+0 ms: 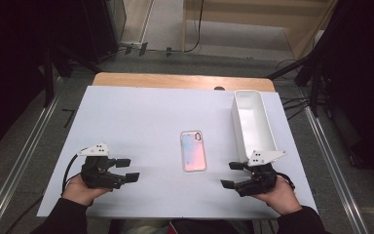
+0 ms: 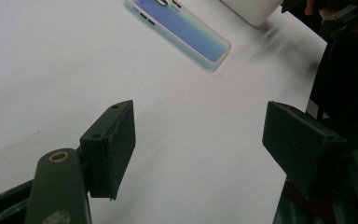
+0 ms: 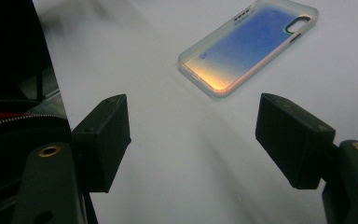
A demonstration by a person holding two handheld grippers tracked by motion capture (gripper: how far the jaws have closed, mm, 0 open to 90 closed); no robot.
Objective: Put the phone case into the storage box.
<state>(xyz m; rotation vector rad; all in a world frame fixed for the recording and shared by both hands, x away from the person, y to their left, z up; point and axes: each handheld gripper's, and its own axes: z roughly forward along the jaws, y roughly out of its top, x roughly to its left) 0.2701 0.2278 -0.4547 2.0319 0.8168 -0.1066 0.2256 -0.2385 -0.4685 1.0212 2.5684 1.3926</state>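
High view: a white sheet (image 1: 141, 122) covers most of the table (image 1: 126, 79), whose wooden edge shows along the far side. A white bin (image 1: 251, 119) stands on the sheet at the right, long side running near to far, open top up. A phone case (image 1: 193, 150) lies flat near the sheet's middle, left of the bin and apart from it, camera cutout at its far end. The left gripper (image 1: 129, 170) rests at the near left, jaws apart and gripping nothing, pointing right toward the case. The right gripper (image 1: 230, 174) sits at the near right, just near of the bin, jaws likewise released, pointing left. The case lies between them, touching neither.
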